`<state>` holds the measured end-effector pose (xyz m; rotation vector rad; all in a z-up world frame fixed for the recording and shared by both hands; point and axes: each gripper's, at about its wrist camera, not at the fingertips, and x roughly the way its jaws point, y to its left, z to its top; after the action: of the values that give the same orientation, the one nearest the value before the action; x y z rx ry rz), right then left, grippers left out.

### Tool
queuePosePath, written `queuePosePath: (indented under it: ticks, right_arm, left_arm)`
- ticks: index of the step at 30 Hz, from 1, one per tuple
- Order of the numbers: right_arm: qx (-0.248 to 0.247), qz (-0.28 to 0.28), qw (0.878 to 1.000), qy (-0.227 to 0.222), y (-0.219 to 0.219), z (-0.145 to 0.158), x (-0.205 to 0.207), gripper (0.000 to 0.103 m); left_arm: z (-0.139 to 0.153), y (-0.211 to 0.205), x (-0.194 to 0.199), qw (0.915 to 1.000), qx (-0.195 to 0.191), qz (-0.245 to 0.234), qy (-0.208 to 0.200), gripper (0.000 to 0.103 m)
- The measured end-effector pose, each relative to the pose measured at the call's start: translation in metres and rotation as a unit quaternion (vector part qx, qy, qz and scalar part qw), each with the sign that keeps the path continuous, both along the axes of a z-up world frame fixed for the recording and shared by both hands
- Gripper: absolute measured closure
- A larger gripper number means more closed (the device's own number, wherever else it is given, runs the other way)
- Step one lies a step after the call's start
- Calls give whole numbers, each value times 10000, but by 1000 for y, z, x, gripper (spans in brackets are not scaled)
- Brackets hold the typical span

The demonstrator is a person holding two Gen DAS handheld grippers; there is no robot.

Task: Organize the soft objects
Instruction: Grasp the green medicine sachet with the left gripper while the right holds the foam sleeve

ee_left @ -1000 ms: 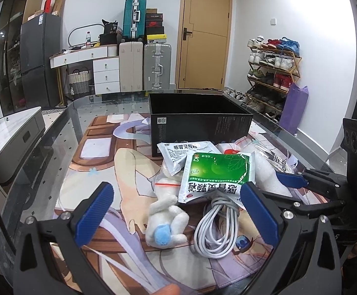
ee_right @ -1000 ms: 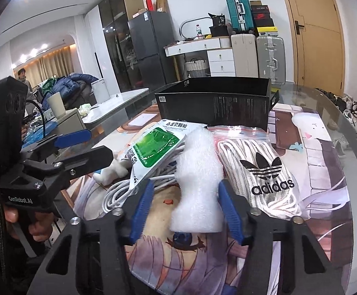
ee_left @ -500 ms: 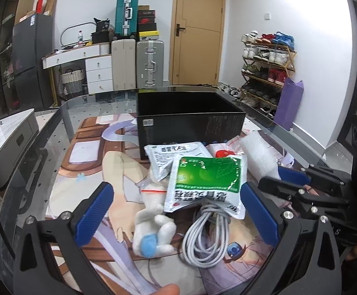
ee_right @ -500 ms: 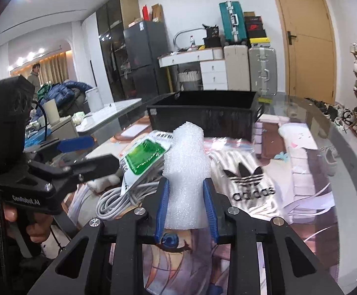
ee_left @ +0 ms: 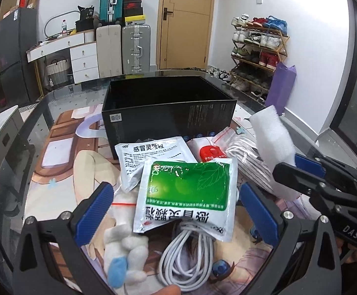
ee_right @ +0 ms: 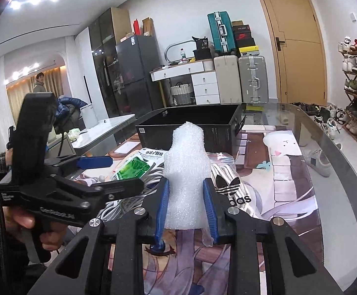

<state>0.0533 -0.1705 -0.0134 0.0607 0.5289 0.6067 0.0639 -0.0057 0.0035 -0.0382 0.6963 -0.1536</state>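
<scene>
The right gripper (ee_right: 186, 205) is pinching the white foam roll (ee_right: 187, 179) at centre frame, holding it upright above the table (ee_right: 331, 172). The left gripper (ee_left: 178, 211) is hovering spread wide over the green packet (ee_left: 187, 196) at lower centre, below the black box (ee_left: 168, 113).

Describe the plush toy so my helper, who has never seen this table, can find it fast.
Start at the black box on the glass table; a pile lies before it. At the pile's near left edge, partly under the green sachet and beside the white cable coil, lies the plush toy: fuzzy, white, one blue paw.
</scene>
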Motion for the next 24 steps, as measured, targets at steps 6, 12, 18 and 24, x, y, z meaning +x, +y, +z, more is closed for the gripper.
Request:
queuePosePath:
  ticks: [6,12,18,24]
  right_arm:
    - [24,-18,10000,19,-3,0,1,75]
    - [26,-16,10000,19,-3,0,1,75]
    - [8,6,10000,-4,-1,0,0,75]
    - [9,-1,10000,-34,0,1,-2,75]
  left_arm:
    - [-1,1,5,9995,-233,-162,147,17]
    - [-2,-3,1,9992,-166,-338,148,41]
    - [1,-2,-8,9995,-131,-280,59,46]
    - [11,-1,-12,9995,-152,-252,-89,46]
